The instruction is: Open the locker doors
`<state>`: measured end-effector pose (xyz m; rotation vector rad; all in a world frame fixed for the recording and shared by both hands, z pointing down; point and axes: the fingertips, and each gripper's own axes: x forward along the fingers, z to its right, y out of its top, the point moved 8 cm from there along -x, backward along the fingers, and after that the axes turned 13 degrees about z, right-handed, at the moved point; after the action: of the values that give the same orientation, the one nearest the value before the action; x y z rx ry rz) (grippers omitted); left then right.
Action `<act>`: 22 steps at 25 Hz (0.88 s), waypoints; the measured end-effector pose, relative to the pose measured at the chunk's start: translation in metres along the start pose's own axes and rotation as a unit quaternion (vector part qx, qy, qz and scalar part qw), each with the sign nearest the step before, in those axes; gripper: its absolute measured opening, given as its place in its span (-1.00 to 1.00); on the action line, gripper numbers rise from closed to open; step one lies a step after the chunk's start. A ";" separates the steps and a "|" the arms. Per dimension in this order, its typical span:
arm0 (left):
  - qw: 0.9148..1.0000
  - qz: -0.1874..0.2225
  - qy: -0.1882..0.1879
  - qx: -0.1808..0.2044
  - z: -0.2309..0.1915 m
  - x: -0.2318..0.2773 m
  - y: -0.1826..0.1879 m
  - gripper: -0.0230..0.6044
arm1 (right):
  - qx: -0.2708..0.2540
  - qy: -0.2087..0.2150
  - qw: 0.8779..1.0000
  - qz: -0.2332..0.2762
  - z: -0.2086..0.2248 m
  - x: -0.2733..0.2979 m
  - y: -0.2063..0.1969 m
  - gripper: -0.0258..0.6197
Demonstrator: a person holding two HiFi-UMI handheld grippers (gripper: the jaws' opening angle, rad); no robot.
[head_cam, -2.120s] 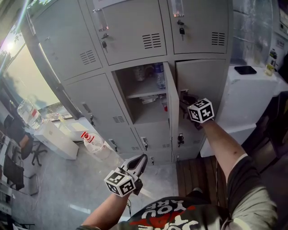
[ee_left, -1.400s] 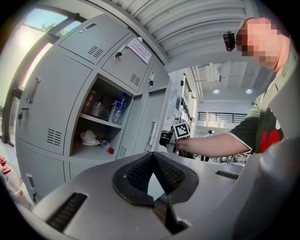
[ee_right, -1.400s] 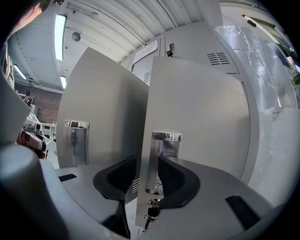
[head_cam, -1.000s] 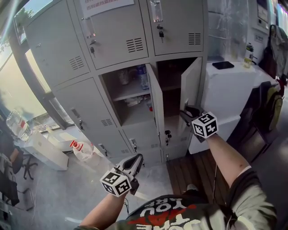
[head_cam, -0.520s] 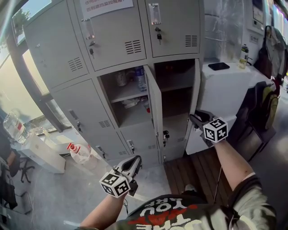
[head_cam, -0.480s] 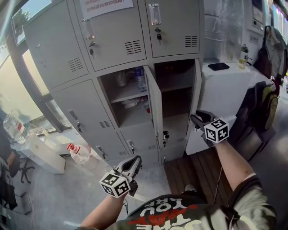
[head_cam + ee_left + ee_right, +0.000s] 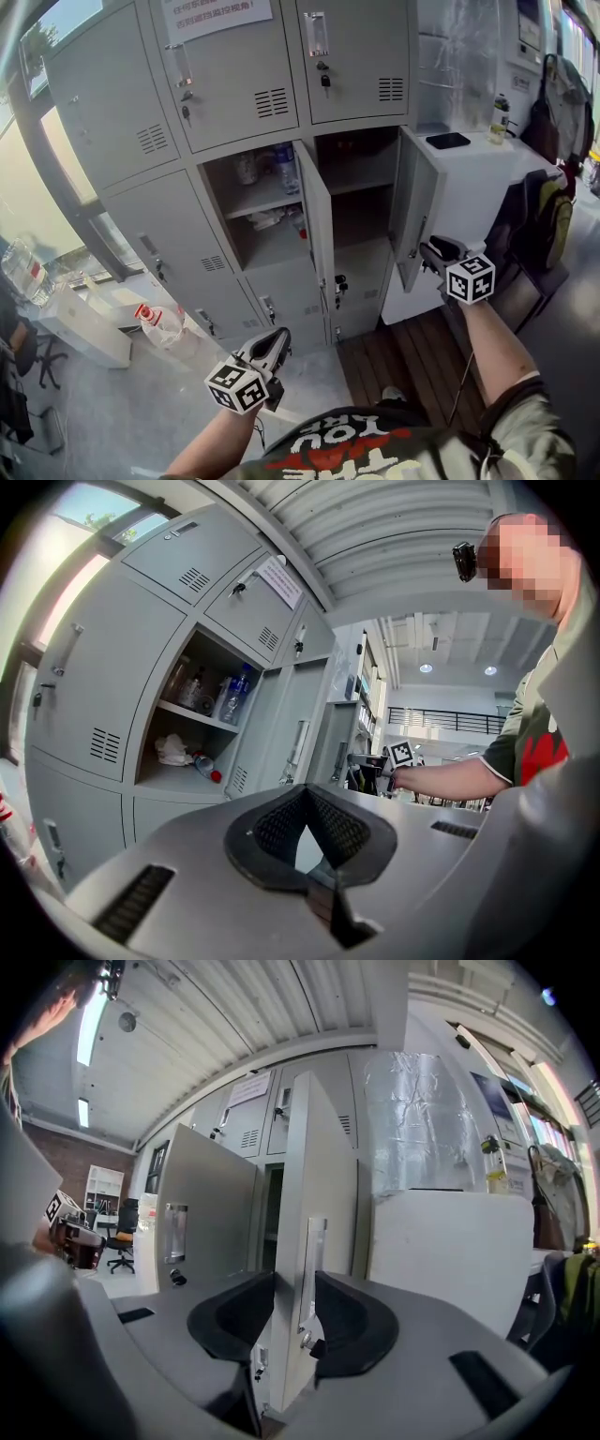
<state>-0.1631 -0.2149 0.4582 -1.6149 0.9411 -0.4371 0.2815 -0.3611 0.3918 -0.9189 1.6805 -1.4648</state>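
Observation:
The grey lockers [image 7: 234,84] fill the head view. In the middle row, one door [image 7: 315,220] stands open on shelves with bottles [image 7: 278,169]. The door to its right [image 7: 412,220] is swung wide open, showing an empty-looking compartment [image 7: 361,202]. My right gripper [image 7: 428,252] is at this door's free edge. In the right gripper view, the right gripper [image 7: 292,1288] has its jaws closed on the door edge [image 7: 319,1194], beside the handle strip. My left gripper [image 7: 273,344] hangs low in front of me, and in its own view the left gripper [image 7: 307,799] is shut and empty.
A white cabinet [image 7: 473,183] stands right of the lockers, with a phone [image 7: 448,141] and a small bottle [image 7: 500,114] on top. A chair with bags [image 7: 544,216] is at the far right. A plastic bottle [image 7: 157,321] lies on the floor at left.
My right gripper has moved right and toward me with the door edge in it, and the right-hand door has swung from half open to wide open. The left gripper stayed put.

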 end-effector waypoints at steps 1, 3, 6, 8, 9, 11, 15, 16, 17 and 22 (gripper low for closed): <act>1.000 0.000 -0.001 0.000 0.000 0.000 0.000 -0.91 | -0.001 -0.007 1.000 -0.001 0.004 -0.004 0.000 -0.43; 1.000 0.000 -0.001 0.000 0.001 0.001 0.000 -0.91 | -0.005 -0.021 1.000 -0.003 0.012 -0.011 0.000 -0.46; 1.000 0.001 0.000 0.000 0.002 0.000 0.000 -0.91 | -0.008 -0.050 0.999 -0.008 0.025 -0.020 -0.002 -0.55; 1.000 0.001 0.001 0.000 0.002 0.000 0.000 -0.91 | -0.003 -0.068 0.998 -0.008 0.035 -0.024 -0.003 -0.56; 1.000 0.001 0.002 0.001 0.001 -0.001 0.000 -0.91 | -0.001 -0.075 0.997 -0.008 0.039 -0.026 -0.004 -0.56; 1.000 0.002 0.005 0.001 0.001 -0.003 0.001 -0.91 | -0.002 -0.087 0.996 -0.010 0.047 -0.028 -0.004 -0.56; 1.000 0.001 0.012 0.002 -0.001 -0.006 0.001 -0.91 | -0.004 -0.113 0.994 -0.014 0.060 -0.031 -0.005 -0.56; 1.000 0.001 0.013 0.003 -0.002 -0.007 0.001 -0.91 | -0.003 -0.117 0.993 -0.014 0.062 -0.031 -0.005 -0.56; 1.000 0.001 0.014 0.003 -0.003 -0.008 0.000 -0.91 | -0.002 -0.120 0.993 -0.015 0.063 -0.031 -0.005 -0.56; 1.000 0.002 0.020 0.003 -0.005 -0.013 0.000 -0.91 | -0.006 -0.129 0.992 -0.014 0.059 -0.034 -0.004 -0.56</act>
<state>-0.1746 -0.2076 0.4620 -1.6046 0.9721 -0.4709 0.3494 -0.3604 0.3924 -1.0929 1.4937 -1.2932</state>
